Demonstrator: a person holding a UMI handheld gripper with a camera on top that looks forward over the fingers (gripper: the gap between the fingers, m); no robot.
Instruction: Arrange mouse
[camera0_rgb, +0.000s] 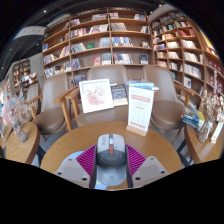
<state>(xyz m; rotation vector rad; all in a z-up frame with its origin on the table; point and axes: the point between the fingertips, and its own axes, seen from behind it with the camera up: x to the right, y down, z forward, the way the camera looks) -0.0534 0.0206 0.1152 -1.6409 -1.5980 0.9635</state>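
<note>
- My tongs (112, 172) reach forward over a round wooden table (75, 148), their two grey fingers tipped with magenta pads (88, 158) on the inner faces.
- A grey computer mouse (111, 156) sits between the two fingers, lengthways, with its nose pointing away from me.
- The pads lie close against both flanks of the mouse, and the tongs look clenched on it, open only as far as the mouse is wide. Whether the mouse rests on the table or is lifted clear of it I cannot tell.
- The mouse has a darker strip running down its middle. I can make out no brand mark on it.
- Just beyond the fingertips, slightly to the right, a white upright sign stand (140, 108) rests on the table. It has blue bands and lines of print, too small for me to read.
- Beyond the fingertips to the left, a white display card (96, 95) leans upright at the far edge of the table, showing a reddish picture. Its wording is not legible.
- Next to that card, straight ahead of the tongs, is a smaller grey book or board (119, 94).
- Wooden chairs (50, 112) stand around the far side of the table.
- Far beyond the tongs, tall wooden bookshelves (105, 40) filled with books line the room. No titles can be read.
</note>
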